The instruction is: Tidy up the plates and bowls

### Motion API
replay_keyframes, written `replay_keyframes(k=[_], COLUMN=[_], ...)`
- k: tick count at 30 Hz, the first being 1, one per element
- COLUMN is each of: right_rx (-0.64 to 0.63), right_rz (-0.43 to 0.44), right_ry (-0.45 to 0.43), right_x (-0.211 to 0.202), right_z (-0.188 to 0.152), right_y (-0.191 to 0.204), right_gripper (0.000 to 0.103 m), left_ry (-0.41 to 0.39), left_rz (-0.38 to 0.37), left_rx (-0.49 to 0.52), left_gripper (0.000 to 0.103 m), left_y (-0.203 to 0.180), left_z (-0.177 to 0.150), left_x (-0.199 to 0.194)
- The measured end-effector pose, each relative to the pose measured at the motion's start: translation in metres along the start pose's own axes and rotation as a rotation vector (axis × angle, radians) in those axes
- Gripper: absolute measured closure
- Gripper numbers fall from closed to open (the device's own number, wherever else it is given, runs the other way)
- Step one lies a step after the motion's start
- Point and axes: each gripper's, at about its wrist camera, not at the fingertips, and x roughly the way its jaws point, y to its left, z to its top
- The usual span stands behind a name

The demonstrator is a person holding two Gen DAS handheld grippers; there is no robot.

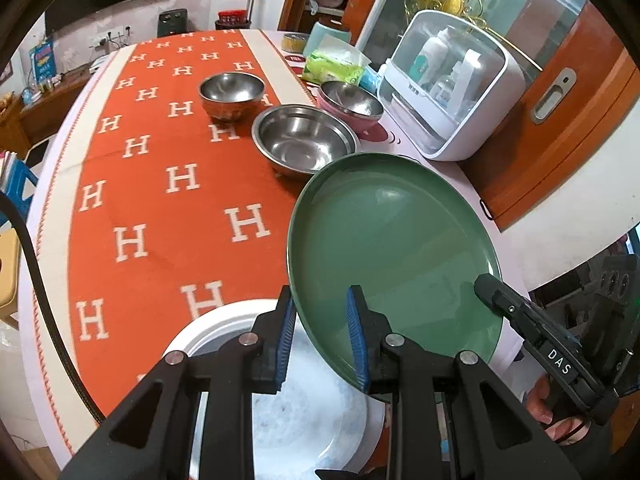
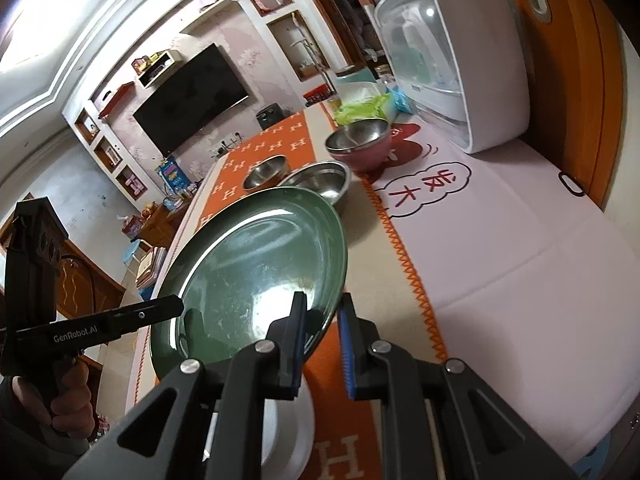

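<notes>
Left wrist view: green plate fills lower right of frame, lifted off the table and tilted, its near-left rim pinched between the blue pads of the left gripper. Fingers clenched on the rim. Right gripper comes in from the lower right edge, its black tip on the plate's right rim; a hand wraps its handle at the bottom right.

Right wrist view: same plate at centre, glossy, tilted, raised above the cloth. Right gripper clamps the plate's near-right rim between its pads, jaws nearly together with the rim in between. Left gripper's black finger reaches the plate's left edge at lower left of frame, with a hand under it.

Below the green plate, bottom centre of the left wrist view, a white plate lies on the orange H-pattern cloth, partly hidden by the gripper.

Beyond the plate, upper centre: wide steel bowl just behind the plate's far rim, small steel bowl to its upper left, pink bowl with steel inside to its upper right. All three upright and close together; touching or not, cannot tell.

Upper right: white storage box with clear lid, bottles inside, and a green tissue pack to its left. Black TV on the wall at upper left of the right wrist view.
</notes>
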Motion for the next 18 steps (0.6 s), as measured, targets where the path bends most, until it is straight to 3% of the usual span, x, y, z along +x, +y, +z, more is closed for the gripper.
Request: replay_keyframes(k=[18], right_rx=[-0.123], right_rz=[0.047], right_ry=[0.038], right_x=[-0.016], right_z=[-0.042], right_y=[0.061], right_gripper=[0.086], left_ry=[-0.052], left_rz=[0.062], left_rx=[-0.076], left_gripper=[0.08], left_y=[0.039], left_z=[-0.074], left_x=[-0.057])
